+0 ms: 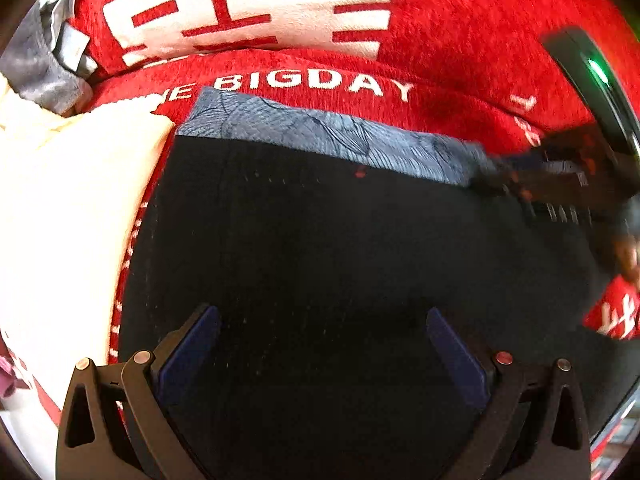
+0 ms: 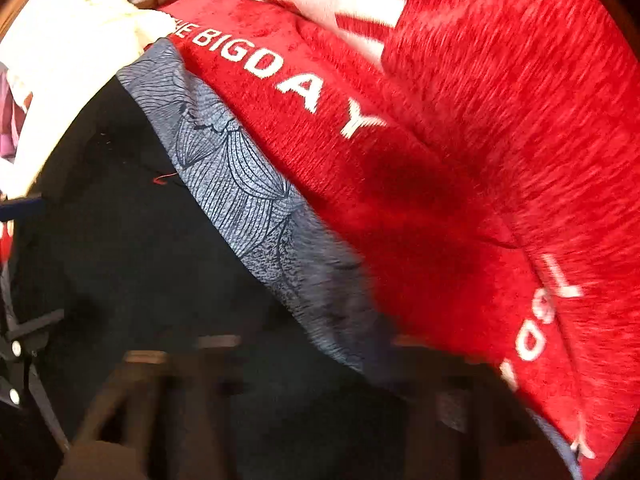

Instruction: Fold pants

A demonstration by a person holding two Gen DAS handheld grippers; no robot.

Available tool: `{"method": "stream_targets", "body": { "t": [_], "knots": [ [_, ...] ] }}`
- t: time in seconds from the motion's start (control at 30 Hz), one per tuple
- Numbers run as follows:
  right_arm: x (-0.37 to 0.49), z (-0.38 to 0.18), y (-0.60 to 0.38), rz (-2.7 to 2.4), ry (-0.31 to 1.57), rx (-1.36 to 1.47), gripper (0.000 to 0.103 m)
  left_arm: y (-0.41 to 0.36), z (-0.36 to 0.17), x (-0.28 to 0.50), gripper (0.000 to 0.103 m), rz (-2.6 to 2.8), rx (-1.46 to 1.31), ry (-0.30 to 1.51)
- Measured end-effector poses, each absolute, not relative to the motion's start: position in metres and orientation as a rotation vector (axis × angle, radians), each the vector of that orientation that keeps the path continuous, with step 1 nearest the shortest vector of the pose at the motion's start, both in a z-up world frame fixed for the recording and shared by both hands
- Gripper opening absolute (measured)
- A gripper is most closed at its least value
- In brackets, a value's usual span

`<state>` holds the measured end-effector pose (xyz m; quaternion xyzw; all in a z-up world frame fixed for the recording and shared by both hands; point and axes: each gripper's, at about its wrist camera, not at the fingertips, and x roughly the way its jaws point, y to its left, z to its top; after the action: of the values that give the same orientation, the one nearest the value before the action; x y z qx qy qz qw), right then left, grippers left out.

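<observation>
The dark navy pants (image 1: 320,248) lie flat on a red blanket, with a grey-blue leaf-patterned band (image 1: 332,132) along their far edge. My left gripper (image 1: 322,328) hovers over the near part of the pants, jaws wide open and empty. My right gripper (image 1: 560,184) shows blurred at the pants' right edge in the left wrist view. In the right wrist view the pants (image 2: 132,264) and patterned band (image 2: 248,192) run diagonally. The right gripper (image 2: 304,360) is motion-blurred at the bottom; its jaws look spread.
A red blanket (image 1: 460,40) with white lettering "BIG DAY" covers the surface. A cream cloth (image 1: 60,220) lies left of the pants. A grey garment (image 1: 44,52) sits at the far left. A black device with a green light (image 1: 596,76) is at the right.
</observation>
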<state>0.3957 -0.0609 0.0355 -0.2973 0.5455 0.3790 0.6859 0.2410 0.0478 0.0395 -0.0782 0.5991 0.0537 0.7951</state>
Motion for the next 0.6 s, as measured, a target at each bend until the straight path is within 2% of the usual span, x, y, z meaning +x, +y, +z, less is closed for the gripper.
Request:
{"method": "stream_targets", "body": {
  "t": [0.1, 0.3, 0.43, 0.6],
  "knots": [
    [0.373, 0.044, -0.066, 0.831, 1.161, -0.717, 0.015, 0.058, 0.049, 0.253, 0.103, 0.077, -0.290, 1.285],
    [0.320, 0.066, -0.073, 0.734, 0.972, -0.714, 0.015, 0.062, 0.057, 0.299, 0.103, 0.079, -0.492, 1.299],
    [0.293, 0.078, -0.082, 0.680, 0.852, -0.739, 0.015, 0.061, 0.041, 0.336, 0.103, 0.119, -0.601, 1.403],
    [0.273, 0.079, -0.087, 0.640, 0.803, -0.711, 0.015, 0.050, 0.012, 0.349, 0.102, 0.184, -0.557, 1.475]
  ]
}}
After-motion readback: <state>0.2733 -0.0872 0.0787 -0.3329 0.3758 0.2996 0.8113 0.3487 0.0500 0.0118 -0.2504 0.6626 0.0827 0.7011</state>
